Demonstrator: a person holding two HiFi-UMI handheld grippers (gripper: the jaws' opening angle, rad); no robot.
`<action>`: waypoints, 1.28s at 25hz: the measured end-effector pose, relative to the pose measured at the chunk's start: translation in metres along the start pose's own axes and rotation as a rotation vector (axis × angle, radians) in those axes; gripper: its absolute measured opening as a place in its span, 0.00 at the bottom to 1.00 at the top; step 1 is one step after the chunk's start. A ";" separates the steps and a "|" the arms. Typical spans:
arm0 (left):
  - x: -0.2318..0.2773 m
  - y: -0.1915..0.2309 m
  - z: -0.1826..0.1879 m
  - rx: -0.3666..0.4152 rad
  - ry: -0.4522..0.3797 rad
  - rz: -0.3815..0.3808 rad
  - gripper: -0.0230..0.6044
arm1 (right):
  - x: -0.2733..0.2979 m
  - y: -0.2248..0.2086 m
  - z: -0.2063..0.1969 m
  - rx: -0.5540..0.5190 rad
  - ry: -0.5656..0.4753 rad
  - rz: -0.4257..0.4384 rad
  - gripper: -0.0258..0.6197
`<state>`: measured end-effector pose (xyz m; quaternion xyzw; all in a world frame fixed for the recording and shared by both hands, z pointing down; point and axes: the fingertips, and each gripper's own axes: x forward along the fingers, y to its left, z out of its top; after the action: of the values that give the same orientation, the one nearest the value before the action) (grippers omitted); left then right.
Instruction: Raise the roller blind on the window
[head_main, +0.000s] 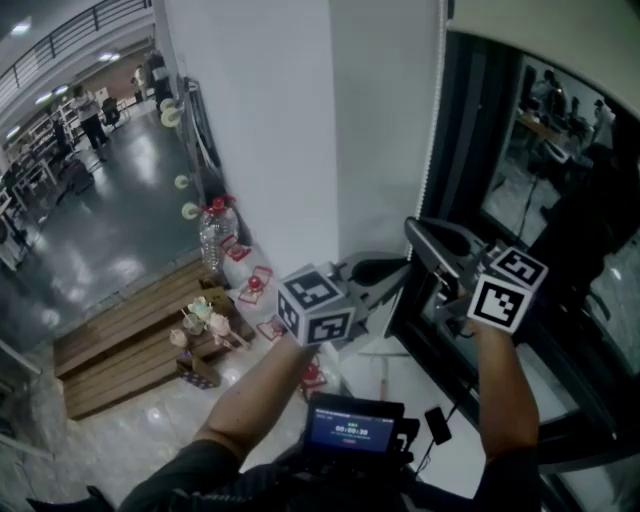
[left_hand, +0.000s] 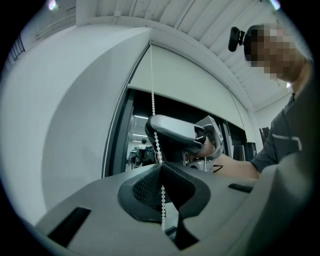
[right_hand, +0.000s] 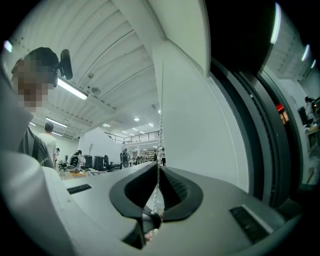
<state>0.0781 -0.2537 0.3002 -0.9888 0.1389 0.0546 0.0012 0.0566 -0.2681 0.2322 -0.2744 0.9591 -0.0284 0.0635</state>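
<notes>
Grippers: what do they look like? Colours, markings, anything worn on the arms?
The left gripper and right gripper match: smooth grey shells and black curved pads with a dotted texture. Each carries a white cube with black square markers. Dark grey sleeves; forearms bare.

Head camera steeply downward; each gripper camera close behind its fingers (left_hand: 142, 187), bead chain (left_hand: 153, 107) common to both

White wall (head_main: 260, 120); glossy grey floor (head_main: 110, 220); wooden pallet (head_main: 120, 345) on floor; strip light (right_hand: 72, 90) on ribbed ceiling (right_hand: 115, 45).
</notes>
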 end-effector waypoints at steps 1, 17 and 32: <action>0.000 0.000 -0.005 -0.009 0.006 0.001 0.04 | -0.001 -0.001 -0.005 0.008 0.006 -0.003 0.06; -0.018 0.027 -0.019 -0.053 -0.003 0.118 0.09 | -0.004 -0.019 -0.029 0.037 0.037 -0.041 0.06; -0.016 0.050 0.107 0.098 -0.158 0.161 0.11 | -0.002 -0.018 -0.034 0.006 0.056 -0.035 0.06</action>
<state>0.0379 -0.2956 0.1957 -0.9658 0.2198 0.1252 0.0563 0.0625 -0.2817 0.2677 -0.2899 0.9555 -0.0399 0.0371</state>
